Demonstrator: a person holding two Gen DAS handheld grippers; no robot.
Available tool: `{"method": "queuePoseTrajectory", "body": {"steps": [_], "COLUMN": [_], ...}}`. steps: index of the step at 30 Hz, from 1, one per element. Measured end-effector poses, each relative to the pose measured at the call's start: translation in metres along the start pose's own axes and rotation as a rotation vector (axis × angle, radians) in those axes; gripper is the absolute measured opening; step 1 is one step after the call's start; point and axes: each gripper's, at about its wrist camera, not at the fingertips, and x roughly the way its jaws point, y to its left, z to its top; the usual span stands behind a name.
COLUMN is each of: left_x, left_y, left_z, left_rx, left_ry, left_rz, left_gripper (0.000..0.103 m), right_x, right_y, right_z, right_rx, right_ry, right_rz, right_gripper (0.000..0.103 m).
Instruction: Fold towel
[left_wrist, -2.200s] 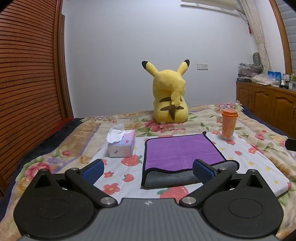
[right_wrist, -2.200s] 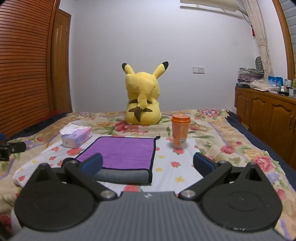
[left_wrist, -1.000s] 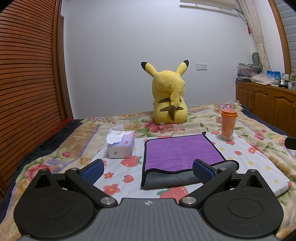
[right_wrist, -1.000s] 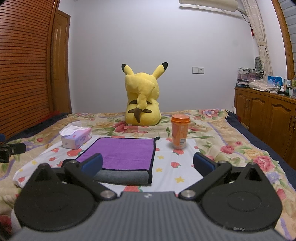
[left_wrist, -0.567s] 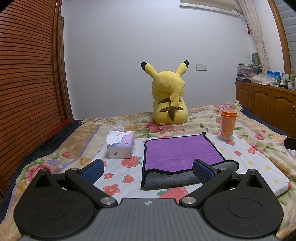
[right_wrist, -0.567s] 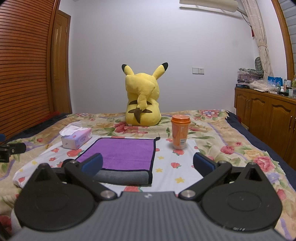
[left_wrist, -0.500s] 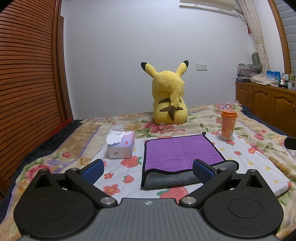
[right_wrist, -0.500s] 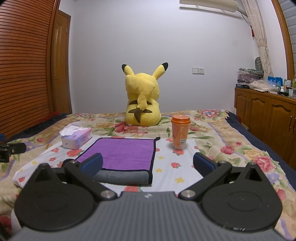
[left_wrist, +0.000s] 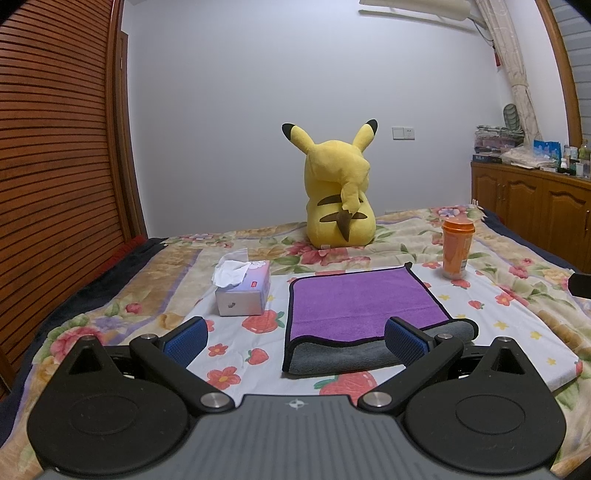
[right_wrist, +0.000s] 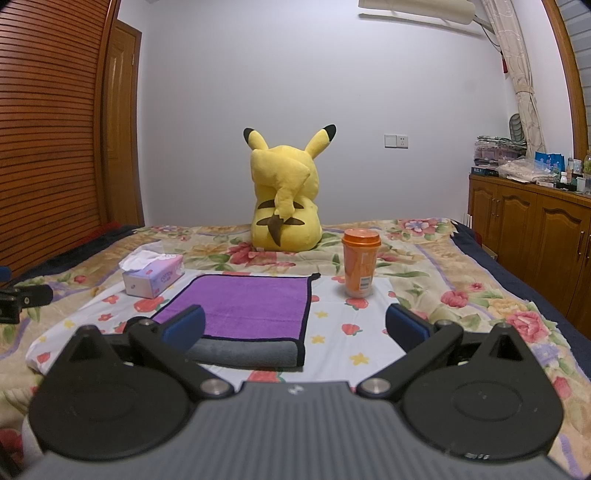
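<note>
A purple towel (left_wrist: 360, 301) with black trim lies folded on the flowered bedsheet, its grey underside showing along the near fold. It also shows in the right wrist view (right_wrist: 251, 308). My left gripper (left_wrist: 295, 338) is open and empty, hovering just short of the towel's near edge. My right gripper (right_wrist: 293, 326) is open and empty, near the towel's near right corner. The tip of the left gripper shows at the left edge of the right wrist view (right_wrist: 22, 301).
A tissue box (left_wrist: 242, 291) stands left of the towel. An orange lidded cup (left_wrist: 457, 249) stands at its far right corner. A yellow plush toy (left_wrist: 338, 199) sits behind. A wooden cabinet (right_wrist: 532, 236) runs along the right; a slatted wooden wall (left_wrist: 55, 166) stands left.
</note>
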Motion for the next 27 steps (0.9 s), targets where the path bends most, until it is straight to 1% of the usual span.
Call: {"method": "queuePoseTrajectory", "body": {"steps": [3, 8, 10, 16, 27], "left_x": [-0.003, 0.0, 0.002, 0.013, 0.03], "left_y": [-0.005, -0.005, -0.004, -0.005, -0.007], "left_z": [0.008, 0.0, 0.0, -0.002, -0.002], "left_rx": [0.002, 0.004, 0.011, 0.017, 0.03], "left_ry": [0.003, 0.008, 0.02, 0.063, 0.124], "left_rz": [-0.001, -0.003, -0.007, -0.021, -0.037], "left_gripper": [0.103, 0.103, 0.103, 0.103, 0.103], "right_x": [0.0, 0.004, 0.002, 0.014, 0.027], "right_y": [0.0, 0.003, 0.005, 0.013, 0.016], "right_z": [0.0, -0.002, 0.0, -0.003, -0.004], "right_rx": [0.0, -0.002, -0.006, -0.032, -0.054], "right_ry": [0.0, 0.005, 0.012, 0.03, 0.054], "right_rz": [0.0, 0.0, 0.001, 0.013, 0.023], "right_gripper": [0.103, 0.103, 0.103, 0.103, 0.103]}}
